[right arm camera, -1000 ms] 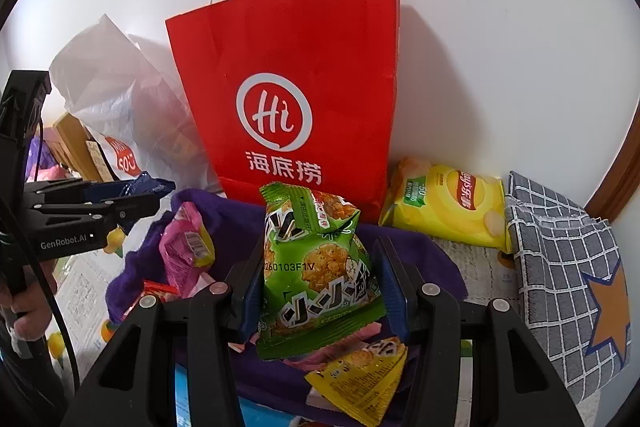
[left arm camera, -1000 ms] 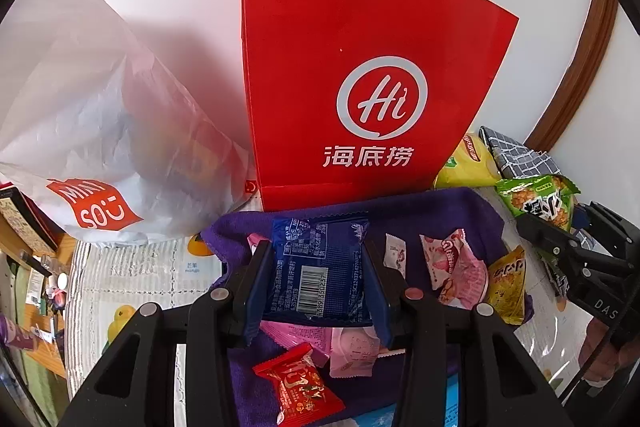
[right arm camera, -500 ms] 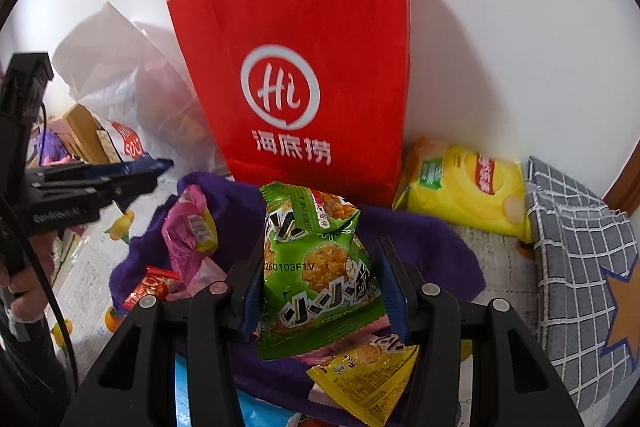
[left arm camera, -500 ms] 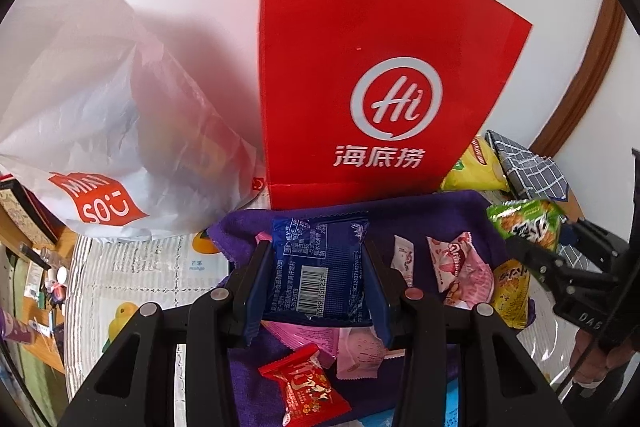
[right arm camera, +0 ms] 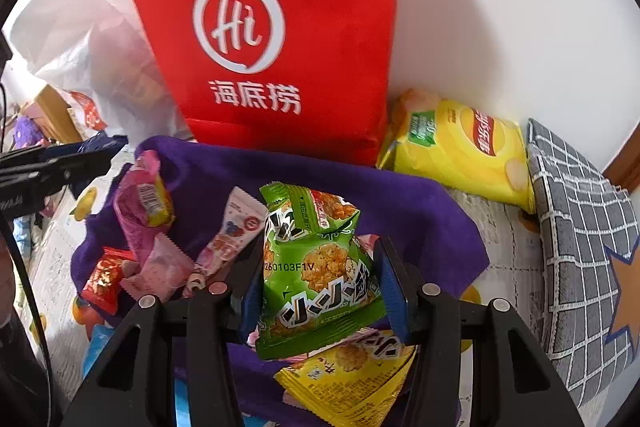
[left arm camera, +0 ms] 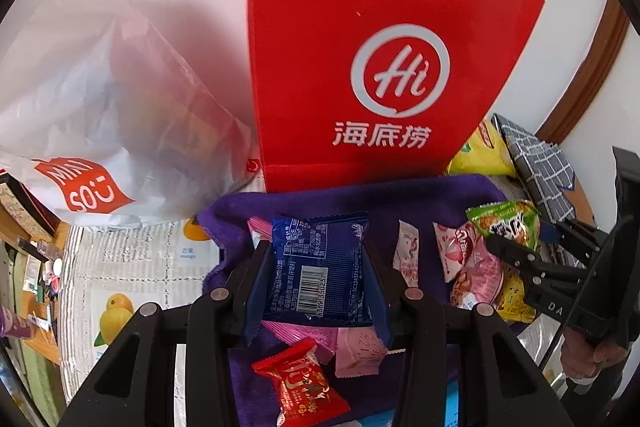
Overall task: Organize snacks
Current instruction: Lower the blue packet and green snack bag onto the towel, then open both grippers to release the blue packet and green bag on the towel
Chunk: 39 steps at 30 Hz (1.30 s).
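1. Left wrist view: left gripper point(left arm camera: 320, 263) clamped on a blue packet point(left arm camera: 320, 267), long axis upright, barcode facing the lens.
2. Right gripper point(right arm camera: 316, 279) clamped on a green packet point(right arm camera: 316, 267), also upright, held above the purple cloth point(right arm camera: 420, 203).
3. Key relation — the red paper bag point(left arm camera: 360, 7) stands straight ahead of both grippers, behind the cloth; its mouth is out of frame above. Likely drop target; neither arm looks clearly nearer.
4. Counts — held: 2. Loose on the cloth: one red candy point(left arm camera: 300, 383), one yellow packet point(right arm camera: 352, 371), several pink wrappers, exact number unclear.
5. Off the cloth: one yellow chip bag point(right arm camera: 460, 147), one white plastic bag point(left arm camera: 100, 107).
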Motion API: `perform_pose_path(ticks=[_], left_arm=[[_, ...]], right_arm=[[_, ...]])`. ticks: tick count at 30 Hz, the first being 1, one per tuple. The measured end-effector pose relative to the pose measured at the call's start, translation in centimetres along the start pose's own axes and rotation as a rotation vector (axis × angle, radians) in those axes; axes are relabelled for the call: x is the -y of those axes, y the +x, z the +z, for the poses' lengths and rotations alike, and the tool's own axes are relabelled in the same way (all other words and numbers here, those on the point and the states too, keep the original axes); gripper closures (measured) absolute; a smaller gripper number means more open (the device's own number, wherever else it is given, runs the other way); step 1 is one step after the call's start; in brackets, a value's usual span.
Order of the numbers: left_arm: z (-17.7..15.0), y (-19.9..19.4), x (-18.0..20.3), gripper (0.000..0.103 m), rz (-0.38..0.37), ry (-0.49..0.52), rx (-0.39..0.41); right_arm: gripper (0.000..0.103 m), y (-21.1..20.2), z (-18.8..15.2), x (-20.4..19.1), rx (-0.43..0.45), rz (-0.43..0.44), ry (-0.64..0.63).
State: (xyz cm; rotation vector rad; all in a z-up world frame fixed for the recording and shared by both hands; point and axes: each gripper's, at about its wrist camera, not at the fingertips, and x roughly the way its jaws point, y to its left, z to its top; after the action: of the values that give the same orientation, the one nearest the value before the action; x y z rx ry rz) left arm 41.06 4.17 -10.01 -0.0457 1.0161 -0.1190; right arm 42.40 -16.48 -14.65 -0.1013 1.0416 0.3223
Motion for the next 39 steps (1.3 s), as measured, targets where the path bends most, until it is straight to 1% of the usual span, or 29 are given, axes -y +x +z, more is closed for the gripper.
perform_pose_path(ticks=[8,11,15,18,26,34,39], left_arm=[[-0.7,1.3,1.8,0.062,-0.002,0.047,-0.040],[-0.8,2.0,2.4,0.062,-0.005,0.064,-0.059],[-1.0,2.6,2.5,0.061,-0.015,0.064,-0.080],[-1.2,3.3,2.5,0.061,-0.022,0.062,-0.102],[-1.4,4.7,2.4,0.060,-0.034,0.032,-0.152],[-1.7,4.8,2.8,0.060,-0.017,0.054,-0.150],[-1.7,5.2,3.0,0.060,0.001,0.048,-0.152]], right_arm=[[0.052,-0.3,-0.1,-0.3,0.005,0.001,-0.020],[0.050,-0.2,-0.2,-0.3,-0.004,0.004,-0.019],[0.048,-0.1,-0.3,-0.6,-0.009,-0.014,-0.050],[0.046,-0.2,-0.3,-0.5,-0.005,-0.012,-0.046],[0.046,-0.6,-0.1,-0.2,0.002,-0.002,-0.038],[0.044,-0.8,-0.1,-0.6,0.004,-0.005,-0.058],[0.044,-0.8,-0.2,-0.6,0.004,-0.008,-0.056]])
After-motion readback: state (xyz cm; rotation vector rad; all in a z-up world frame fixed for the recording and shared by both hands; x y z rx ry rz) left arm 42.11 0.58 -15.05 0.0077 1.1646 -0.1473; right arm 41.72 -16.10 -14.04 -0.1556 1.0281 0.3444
